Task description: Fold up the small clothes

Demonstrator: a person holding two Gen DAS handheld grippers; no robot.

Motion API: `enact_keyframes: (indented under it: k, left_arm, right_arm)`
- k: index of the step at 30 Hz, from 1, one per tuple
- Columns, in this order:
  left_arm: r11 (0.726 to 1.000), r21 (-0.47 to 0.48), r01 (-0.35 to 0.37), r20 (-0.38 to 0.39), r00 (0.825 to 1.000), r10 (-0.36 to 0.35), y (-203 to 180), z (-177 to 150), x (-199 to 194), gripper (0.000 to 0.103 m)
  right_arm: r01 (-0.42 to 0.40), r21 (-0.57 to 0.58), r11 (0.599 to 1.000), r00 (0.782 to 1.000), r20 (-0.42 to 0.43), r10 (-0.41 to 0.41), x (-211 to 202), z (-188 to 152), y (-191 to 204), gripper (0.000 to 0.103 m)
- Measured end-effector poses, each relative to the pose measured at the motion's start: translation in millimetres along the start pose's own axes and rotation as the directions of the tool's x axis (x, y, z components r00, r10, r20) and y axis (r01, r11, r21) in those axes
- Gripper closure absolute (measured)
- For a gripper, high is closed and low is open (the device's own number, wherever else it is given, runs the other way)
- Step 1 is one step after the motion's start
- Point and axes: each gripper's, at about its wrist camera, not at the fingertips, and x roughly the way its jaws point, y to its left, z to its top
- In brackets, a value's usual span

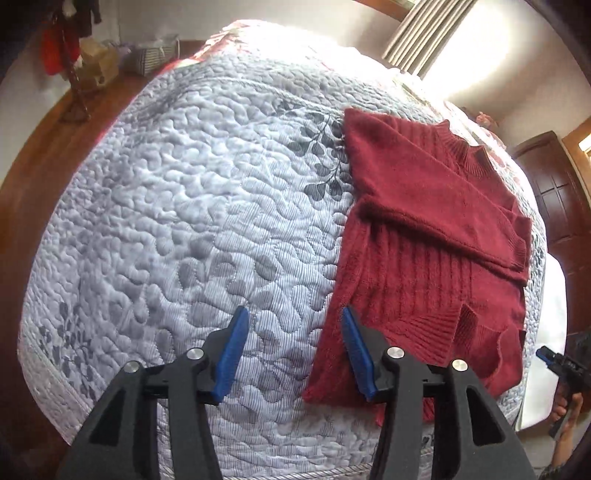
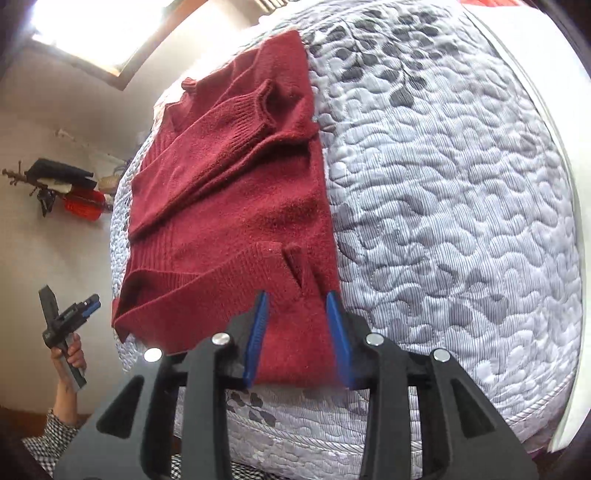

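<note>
A dark red knit sweater point(image 1: 424, 221) lies flat on the grey quilted bedspread point(image 1: 184, 184), both sleeves folded across its body and the collar at the far end. My left gripper point(image 1: 294, 317) is open beside the sweater's left hem edge, its right finger over the fabric's border. In the right wrist view the sweater point(image 2: 240, 192) fills the left half of the bedspread point(image 2: 443, 184). My right gripper point(image 2: 297, 299) hangs open over the near hem corner, with fabric showing between the jaws. Each gripper also shows in the other's view, held in a hand: the right gripper point(image 1: 546, 356) and the left gripper point(image 2: 88, 302).
Wooden floor point(image 1: 55, 147) runs along the bed's left side, with a coat stand holding clothes point(image 1: 66, 55) in the corner. A bright curtained window point(image 1: 424, 33) is behind the bed and a dark wooden door point(image 1: 554, 192) to the right. A checked sleeve point(image 2: 55, 435) is at lower left.
</note>
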Motion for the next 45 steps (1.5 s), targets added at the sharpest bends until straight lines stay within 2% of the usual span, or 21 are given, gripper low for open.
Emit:
enact_keyframes:
  k: [2, 4, 6, 10, 13, 16, 21, 23, 26, 30, 32, 33, 34, 35, 36, 37, 40, 42, 45]
  left_arm:
    - [0.998, 0.068, -0.018, 0.009, 1.000, 0.017, -8.1, -4.9, -2.4, 0.050]
    - [0.986, 0.160, -0.037, 0.009, 0.999, 0.036, -23.1, -12.7, 0.6, 0.048]
    - [0.968, 0.245, -0.056, -0.004, 0.998, 0.059, -34.0, -23.9, 6.4, 0.048]
    - [0.939, 0.333, -0.083, -0.036, 0.994, 0.100, -43.9, -41.0, 19.0, 0.048]
    - [0.947, 0.316, -0.063, -0.072, 0.993, 0.090, -40.9, -48.3, 23.7, 0.048]
    - [0.958, 0.285, -0.007, -0.101, 0.994, 0.037, -40.7, -53.5, 23.7, 0.044]
    - [0.961, 0.263, 0.087, -0.190, 0.981, -0.037, -49.5, -65.6, 32.4, 0.041]
    - [0.957, 0.269, 0.108, -0.222, 0.974, -0.048, -55.3, -71.3, 36.5, 0.041]
    - [0.950, 0.275, 0.145, -0.245, 0.966, -0.077, -63.6, -78.2, 38.5, 0.041]
    - [0.944, 0.239, 0.228, -0.275, 0.948, -0.159, -73.1, -77.9, 40.6, 0.039]
    - [0.940, 0.189, 0.285, -0.294, 0.930, -0.222, -77.3, -72.6, 46.7, 0.038]
    - [0.938, 0.165, 0.303, -0.302, 0.921, -0.245, -79.2, -69.4, 50.8, 0.038]
    - [0.941, 0.151, 0.304, -0.297, 0.922, -0.250, -81.4, -65.7, 54.1, 0.039]
    - [0.945, 0.145, 0.292, -0.284, 0.928, -0.243, -82.5, -60.9, 57.2, 0.040]
    - [0.950, 0.140, 0.280, -0.272, 0.933, -0.235, -84.8, -56.0, 59.9, 0.046]
    - [0.954, 0.131, 0.269, -0.262, 0.938, -0.229, -87.7, -50.8, 62.4, 0.056]
    - [0.959, 0.107, 0.262, -0.220, 0.947, -0.234, -92.3, -35.0, 61.4, 0.073]
    - [0.961, 0.106, 0.256, -0.168, 0.957, -0.236, -95.9, -21.5, 53.7, 0.075]
    - [0.968, 0.082, 0.238, -0.087, 0.969, -0.231, -96.5, -0.5, 43.0, 0.075]
  right_arm:
    - [-0.013, -0.056, 0.998, 1.000, -0.007, 0.013, 2.7, 1.3, 11.8, 0.068]
    - [-0.011, -0.122, 0.992, 1.000, -0.029, 0.008, 12.6, 2.0, 26.1, 0.060]
    - [0.028, -0.186, 0.982, 0.998, -0.050, -0.038, 25.8, 3.7, 39.7, 0.052]
    - [0.075, -0.242, 0.967, 0.992, -0.076, -0.096, 48.9, 5.0, 49.7, 0.051]
    - [0.074, -0.260, 0.963, 0.991, -0.087, -0.099, 57.7, 4.2, 52.2, 0.052]
    - [0.104, -0.284, 0.953, 0.987, -0.086, -0.134, 71.2, 8.1, 55.7, 0.053]
    - [0.106, -0.277, 0.955, 0.983, -0.112, -0.142, 84.6, 17.2, 53.7, 0.083]
    - [0.106, -0.287, 0.952, 0.984, -0.110, -0.143, 83.7, 18.7, 55.3, 0.082]
    - [0.133, -0.305, 0.943, 0.983, -0.077, -0.164, 77.8, 19.2, 57.7, 0.056]
    - [0.146, -0.314, 0.938, 0.979, -0.088, -0.182, 81.4, 22.0, 52.9, 0.057]
    - [0.131, -0.312, 0.941, 0.979, -0.110, -0.173, 88.9, 23.7, 51.6, 0.056]
    - [0.129, -0.316, 0.940, 0.978, -0.116, -0.173, 92.0, 24.0, 52.0, 0.064]
    - [0.127, -0.325, 0.937, 0.978, -0.119, -0.174, 93.9, 23.7, 53.0, 0.071]
    - [0.130, -0.335, 0.933, 0.977, -0.119, -0.179, 95.4, 23.5, 54.2, 0.084]
    - [0.139, -0.341, 0.930, 0.975, -0.117, -0.189, 95.2, 23.2, 54.6, 0.092]
    - [0.142, -0.341, 0.929, 0.975, -0.115, -0.192, 94.3, 23.1, 54.9, 0.093]
    - [0.130, -0.330, 0.935, 0.982, -0.086, -0.167, 82.2, 21.7, 55.3, 0.096]
    - [0.134, -0.306, 0.943, 0.986, -0.054, -0.157, 68.6, 22.2, 51.1, 0.096]
    - [0.132, -0.212, 0.968, 0.990, -0.027, -0.141, 53.1, 24.0, 34.5, 0.096]
